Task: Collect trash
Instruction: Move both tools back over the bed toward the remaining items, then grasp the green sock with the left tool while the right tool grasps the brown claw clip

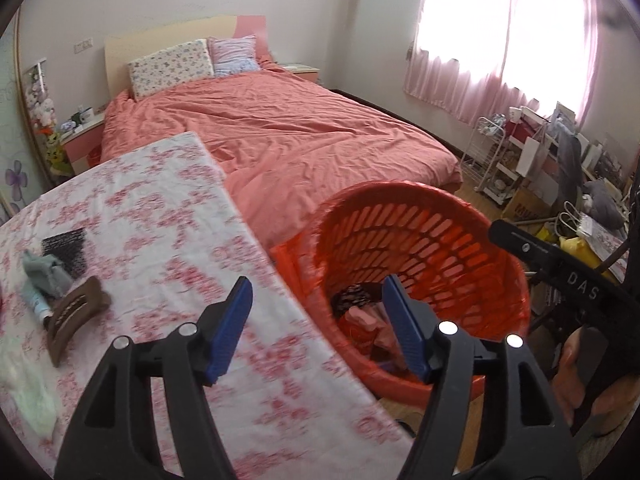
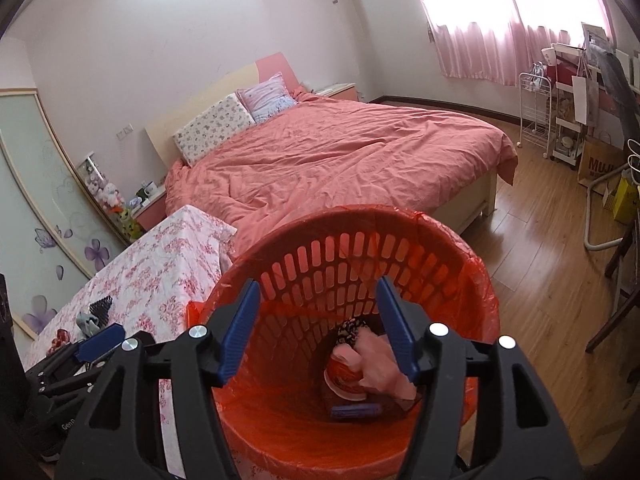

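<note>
Both the left gripper (image 1: 318, 300) and the right gripper (image 2: 318, 306) gape empty above the red slotted plastic wastebasket (image 2: 460, 248), while light, soft table litter (image 1: 44, 276) probably pinches easily mid-body.

The floral pink-and-white tablecloth (image 1: 168, 216) is smeared by motion blur in the left wrist view, its print unreadable. A pale green crumpled cloth (image 1: 24, 384) runs off the left edge. Inside the red slatted plastic basket (image 2: 400, 248), the right finger hides part of a pink crumpled wrapper (image 2: 376, 364), and a dark patterned scrap (image 2: 350, 330) is too small to identify.
</note>
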`<state>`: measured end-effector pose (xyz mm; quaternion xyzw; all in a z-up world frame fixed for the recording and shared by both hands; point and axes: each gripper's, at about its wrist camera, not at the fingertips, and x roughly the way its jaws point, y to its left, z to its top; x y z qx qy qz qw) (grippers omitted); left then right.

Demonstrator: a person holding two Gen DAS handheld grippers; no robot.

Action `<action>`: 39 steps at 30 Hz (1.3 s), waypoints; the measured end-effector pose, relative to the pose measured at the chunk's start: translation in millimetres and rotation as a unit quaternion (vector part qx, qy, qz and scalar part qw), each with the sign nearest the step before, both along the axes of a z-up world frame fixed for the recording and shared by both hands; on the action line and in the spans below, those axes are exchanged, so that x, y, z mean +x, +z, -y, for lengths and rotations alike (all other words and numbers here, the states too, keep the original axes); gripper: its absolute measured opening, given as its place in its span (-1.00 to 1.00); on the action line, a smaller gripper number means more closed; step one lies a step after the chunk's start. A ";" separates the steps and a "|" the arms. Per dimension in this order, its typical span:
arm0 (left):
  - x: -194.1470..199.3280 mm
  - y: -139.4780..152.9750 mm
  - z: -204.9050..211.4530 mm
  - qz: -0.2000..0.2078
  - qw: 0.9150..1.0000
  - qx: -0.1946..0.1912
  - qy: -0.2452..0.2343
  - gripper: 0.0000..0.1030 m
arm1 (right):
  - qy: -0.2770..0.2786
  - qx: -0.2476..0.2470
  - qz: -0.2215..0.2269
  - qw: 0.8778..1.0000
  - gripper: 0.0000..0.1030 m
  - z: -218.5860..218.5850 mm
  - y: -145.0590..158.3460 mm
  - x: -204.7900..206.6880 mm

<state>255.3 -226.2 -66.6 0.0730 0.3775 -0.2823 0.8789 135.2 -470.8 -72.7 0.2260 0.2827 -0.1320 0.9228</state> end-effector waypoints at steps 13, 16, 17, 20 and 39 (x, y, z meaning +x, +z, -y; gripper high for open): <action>5.1 -5.5 -156.4 -0.007 0.989 0.027 0.148 0.44 | 0.070 -0.037 -0.021 0.997 0.17 -73.4 7.5 10.3; 9.6 -10.0 -204.1 -0.007 0.978 0.037 0.204 0.46 | 0.091 -0.046 -0.028 0.994 0.17 -94.4 5.0 14.5; 12.0 -12.6 -224.0 -0.012 0.973 0.038 0.227 0.46 | 0.099 -0.047 -0.031 0.993 0.17 -102.3 3.3 16.1; 17.3 -17.7 -259.4 -0.021 0.963 0.034 0.265 0.46 | 0.121 -0.048 -0.040 0.991 0.17 -124.0 -1.3 20.4; 30.1 -31.2 -323.0 -0.042 0.952 0.050 0.301 -0.92 | 0.217 -0.054 -0.075 0.972 0.17 -231.2 -15.1 56.2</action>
